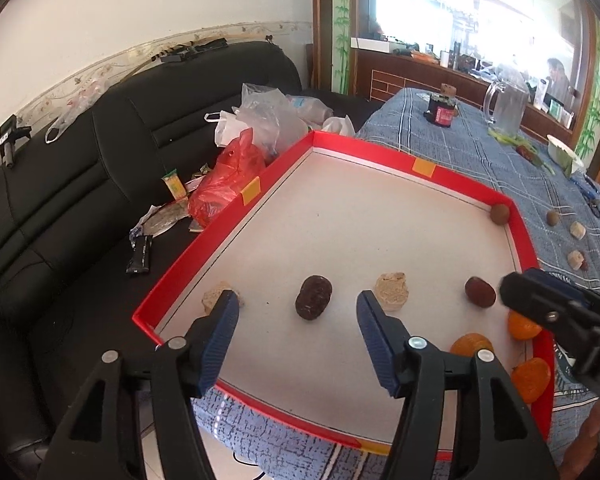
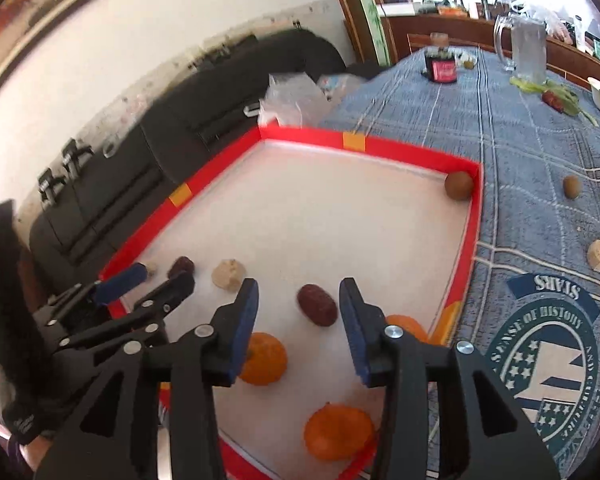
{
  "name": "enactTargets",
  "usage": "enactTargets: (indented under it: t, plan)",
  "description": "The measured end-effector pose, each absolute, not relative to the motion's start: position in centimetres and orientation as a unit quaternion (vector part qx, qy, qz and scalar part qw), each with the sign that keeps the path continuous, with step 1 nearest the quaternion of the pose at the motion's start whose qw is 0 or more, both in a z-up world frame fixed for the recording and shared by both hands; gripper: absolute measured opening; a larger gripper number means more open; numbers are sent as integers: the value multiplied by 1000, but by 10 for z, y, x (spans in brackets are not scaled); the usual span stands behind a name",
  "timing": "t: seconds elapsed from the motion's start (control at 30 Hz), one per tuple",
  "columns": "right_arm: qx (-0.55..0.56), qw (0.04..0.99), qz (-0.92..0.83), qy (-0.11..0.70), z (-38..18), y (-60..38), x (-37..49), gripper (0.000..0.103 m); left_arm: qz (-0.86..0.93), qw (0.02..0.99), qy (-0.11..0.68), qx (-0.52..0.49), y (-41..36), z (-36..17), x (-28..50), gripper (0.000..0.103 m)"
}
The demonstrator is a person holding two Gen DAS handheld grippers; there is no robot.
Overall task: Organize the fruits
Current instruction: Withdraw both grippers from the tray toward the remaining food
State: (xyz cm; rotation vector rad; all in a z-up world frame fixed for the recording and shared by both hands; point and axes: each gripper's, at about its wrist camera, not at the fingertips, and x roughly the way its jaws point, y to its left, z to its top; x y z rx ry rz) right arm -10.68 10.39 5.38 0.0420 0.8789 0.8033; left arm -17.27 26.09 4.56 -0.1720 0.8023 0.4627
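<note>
Releasing looks like the step in hand: in the left wrist view a dark date (image 1: 313, 297) lies on the tray floor between the parted fingers of the left gripper (image 1: 296, 312), which stand clear of it, nothing grasped. To do this well, I judge the hand should lift straight back so neither finger nudges the date or the pale chunks (image 1: 391, 291) on either side of it. The right gripper (image 2: 299, 304) is likewise spread, with a second date (image 2: 317, 305) lying loose between its fingers, untouched (the pads show a gap on both sides); it too should back away without brushing the tangerines (image 2: 262, 359) close under it.

Within the red tray (image 2: 473, 216) the row near the front edge runs pale chunk, date, pale chunk, date. Three tangerines cluster in the near right corner, and a brown kiwi (image 2: 458, 185) rests in the far right corner against the wall. Outside, on the blue cloth (image 2: 520, 152), another kiwi (image 2: 571, 187), more pale chunks and a reddish fruit remain to be gathered.
</note>
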Motion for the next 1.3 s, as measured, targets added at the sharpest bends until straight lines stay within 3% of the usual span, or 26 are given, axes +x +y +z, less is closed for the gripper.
enactTargets:
  t: [0.3,0.93,1.3]
  plan:
    - [46,849,349,395,63,51,-101,51,213,896,384,-73,240,54,-171,79]
    - [158,882,209,391,66,-122,-30,54,170,909,381,-10,177,70,-163,79]
    - [210,859,176,433,51,-142,34,54,128,917,378,16,135,80,-152,79]
